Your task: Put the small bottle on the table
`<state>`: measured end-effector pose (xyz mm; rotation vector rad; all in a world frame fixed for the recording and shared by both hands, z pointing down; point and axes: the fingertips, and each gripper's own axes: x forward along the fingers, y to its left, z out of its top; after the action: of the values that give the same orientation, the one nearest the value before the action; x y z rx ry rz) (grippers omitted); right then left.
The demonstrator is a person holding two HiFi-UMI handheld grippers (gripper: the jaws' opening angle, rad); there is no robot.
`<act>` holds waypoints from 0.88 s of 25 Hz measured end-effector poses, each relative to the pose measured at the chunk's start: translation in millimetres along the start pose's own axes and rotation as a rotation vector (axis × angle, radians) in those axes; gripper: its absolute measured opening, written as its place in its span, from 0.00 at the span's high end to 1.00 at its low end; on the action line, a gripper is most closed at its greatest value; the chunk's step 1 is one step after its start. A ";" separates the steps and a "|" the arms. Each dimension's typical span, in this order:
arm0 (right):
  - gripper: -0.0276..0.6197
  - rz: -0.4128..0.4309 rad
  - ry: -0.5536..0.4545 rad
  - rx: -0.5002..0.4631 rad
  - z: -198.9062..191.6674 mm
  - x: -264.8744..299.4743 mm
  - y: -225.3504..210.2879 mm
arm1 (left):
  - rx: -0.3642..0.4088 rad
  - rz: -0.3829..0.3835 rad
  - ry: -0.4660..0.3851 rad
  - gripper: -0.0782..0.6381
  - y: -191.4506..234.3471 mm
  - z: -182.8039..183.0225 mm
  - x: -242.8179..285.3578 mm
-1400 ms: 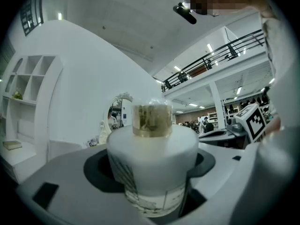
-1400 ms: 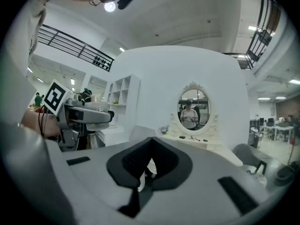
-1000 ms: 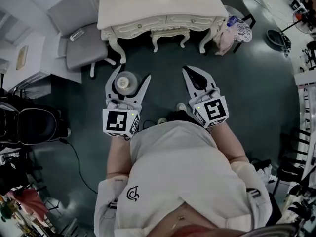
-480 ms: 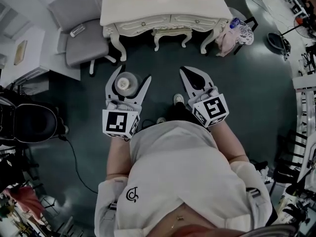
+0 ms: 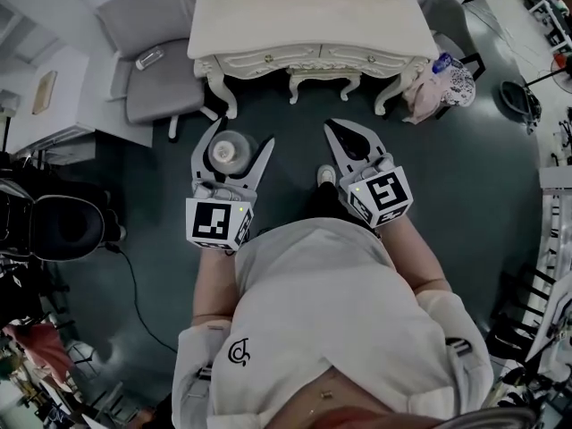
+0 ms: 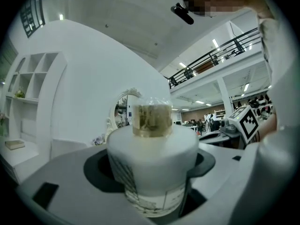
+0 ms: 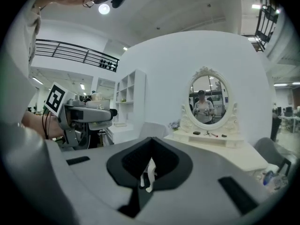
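Note:
A small white bottle (image 5: 229,151) with a clear cap stands upright between the jaws of my left gripper (image 5: 241,134), which is shut on its body. In the left gripper view the bottle (image 6: 151,158) fills the gap between the grey jaws. My right gripper (image 5: 340,132) is held beside it at the same height, shut with nothing in it; its dark pads (image 7: 149,165) meet. The white dressing table (image 5: 308,27) lies ahead of both grippers, and its oval mirror (image 7: 209,100) shows in the right gripper view.
A grey chair (image 5: 150,56) with a small bottle lying on its seat stands left of the table. A bag with a blue-capped bottle (image 5: 440,77) sits by the table's right legs. Small items lie on the tabletop (image 7: 211,135). Dark floor (image 5: 286,141) separates me from the table.
The table and chair have slid lower in the head view, so I have come closer to them. Both grippers keep their pose, and the bottle stays in the left one.

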<state>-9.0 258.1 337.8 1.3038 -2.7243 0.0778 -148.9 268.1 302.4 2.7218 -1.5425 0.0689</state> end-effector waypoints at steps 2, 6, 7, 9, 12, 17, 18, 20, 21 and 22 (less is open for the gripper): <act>0.95 0.023 0.000 0.001 3.3 13.2 -20.0 | 0.002 0.013 0.002 0.40 3.8 2.1 22.8; 0.95 0.053 0.002 -0.006 6.5 38.0 -67.4 | 0.000 0.040 0.004 0.40 7.3 5.1 74.2; 0.95 0.061 0.006 -0.005 6.2 43.8 -80.1 | -0.003 0.047 0.005 0.40 7.4 5.8 87.7; 0.95 0.075 0.007 -0.006 7.3 56.0 -106.8 | 0.001 0.058 0.005 0.40 8.0 8.2 116.0; 0.95 0.084 0.001 -0.011 9.3 75.6 -149.4 | 0.008 0.073 0.004 0.40 10.4 9.9 159.6; 0.95 0.110 0.008 -0.019 5.6 104.7 -204.2 | -0.022 0.073 0.004 0.40 15.3 8.4 223.5; 0.95 0.115 0.011 -0.024 4.1 108.9 -211.5 | -0.029 0.073 0.002 0.40 16.1 8.2 233.0; 0.95 0.115 0.017 -0.020 1.3 116.3 -225.7 | -0.022 0.078 0.013 0.40 17.7 6.4 249.7; 0.95 0.112 0.021 -0.013 0.1 120.0 -232.9 | -0.018 0.078 0.022 0.40 18.7 4.9 257.7; 0.95 0.108 0.024 -0.006 -0.9 123.6 -239.9 | -0.017 0.077 0.029 0.40 19.9 3.1 265.4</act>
<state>101.0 12.2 353.5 1.1457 -2.7705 0.0941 -29.7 30.3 310.8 2.6361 -1.6319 0.0956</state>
